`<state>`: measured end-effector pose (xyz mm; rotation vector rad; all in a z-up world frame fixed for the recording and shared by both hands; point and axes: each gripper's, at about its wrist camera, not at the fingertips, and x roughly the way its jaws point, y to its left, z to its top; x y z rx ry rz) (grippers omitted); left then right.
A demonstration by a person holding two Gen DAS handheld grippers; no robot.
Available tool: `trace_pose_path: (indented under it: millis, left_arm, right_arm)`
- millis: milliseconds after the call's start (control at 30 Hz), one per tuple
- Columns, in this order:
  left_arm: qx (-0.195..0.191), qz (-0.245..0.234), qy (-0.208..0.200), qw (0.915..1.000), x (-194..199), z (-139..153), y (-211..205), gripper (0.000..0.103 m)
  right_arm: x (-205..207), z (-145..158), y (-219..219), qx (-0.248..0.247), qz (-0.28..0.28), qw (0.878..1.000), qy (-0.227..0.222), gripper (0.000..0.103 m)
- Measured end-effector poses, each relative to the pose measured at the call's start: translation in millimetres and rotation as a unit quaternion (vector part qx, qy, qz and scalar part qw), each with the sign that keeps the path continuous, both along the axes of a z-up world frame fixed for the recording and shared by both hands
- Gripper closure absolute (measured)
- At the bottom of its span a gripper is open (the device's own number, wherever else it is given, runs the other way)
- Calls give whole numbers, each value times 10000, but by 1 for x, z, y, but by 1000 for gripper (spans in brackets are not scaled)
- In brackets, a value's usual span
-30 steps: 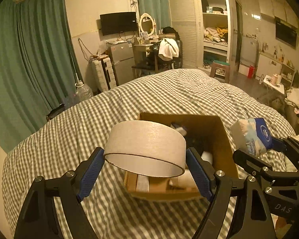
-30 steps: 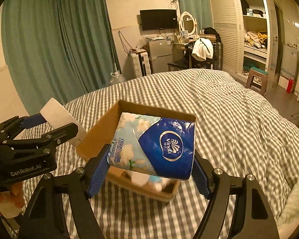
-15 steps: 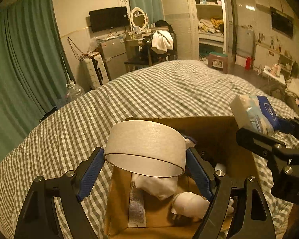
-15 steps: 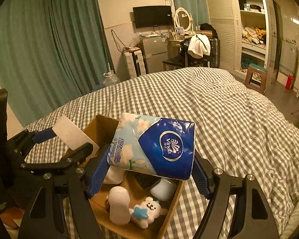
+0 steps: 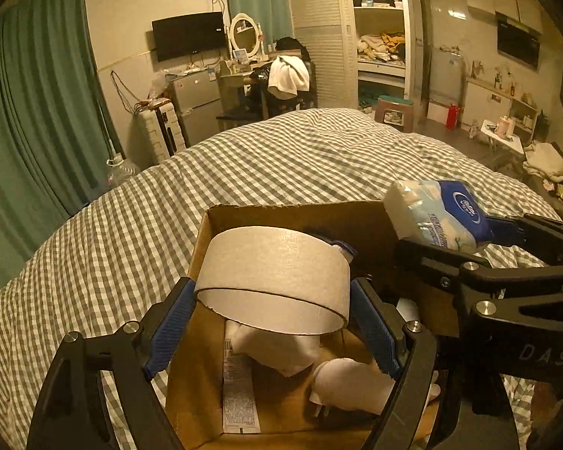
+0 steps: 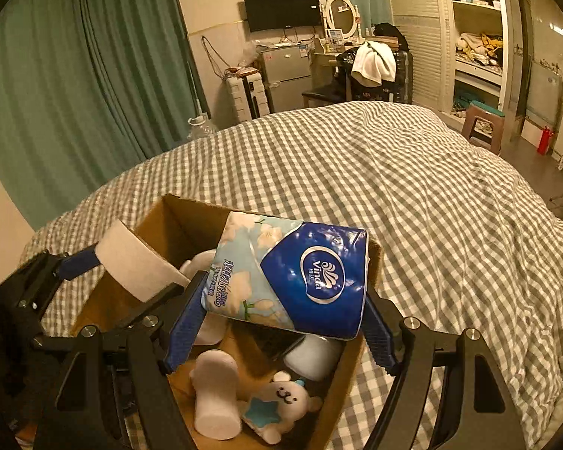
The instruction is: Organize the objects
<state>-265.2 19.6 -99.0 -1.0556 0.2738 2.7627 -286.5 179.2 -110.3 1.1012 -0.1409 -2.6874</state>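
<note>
My left claw (image 5: 272, 322) is a matte black frame of flat, angular struts with cut-out windows, joined by round silver screw heads. Its two fingers (image 5: 169, 330) carry blue pads with a fine dotted texture on the inner faces. My right claw (image 6: 283, 332) is built the same way: black struts, silver screws at the joints, blue textured pads (image 6: 185, 332). Seen from the left wrist, its side bears pale grey lettering reading "DAS". No skin, sleeve or cable of mine shows.
</note>
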Motion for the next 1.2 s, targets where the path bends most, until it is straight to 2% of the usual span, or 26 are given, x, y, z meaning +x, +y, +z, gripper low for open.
trace_pose_path:
  millis: [67,167,333,467,867,1033,1200]
  left_arm:
    - [14,-24,-21,10000,3,3,-1,16]
    - [-28,-5,77,10000,10,11,-4,2]
    - [-156,77,233,9996,20,32,-8,1]
    - [-59,253,359,9990,28,56,-19,1]
    - [65,436,851,9954,80,129,-25,0]
    - [119,493,1043,9933,109,155,-25,0]
    - [93,646,1342,9888,142,178,-27,0]
  right_arm:
    - [2,2,-2,-101,54,9999,-3,27]
    - [3,10,-3,-201,84,9998,47,26]
    - [9,33,-5,-248,-5,9995,211,16]
    - [18,59,-8,-179,-87,9990,406,11]
    - [76,133,3,-58,-428,9943,974,10]
    - [108,155,6,168,-454,9920,1165,10]
    - [142,174,14,146,-547,9889,1372,9]
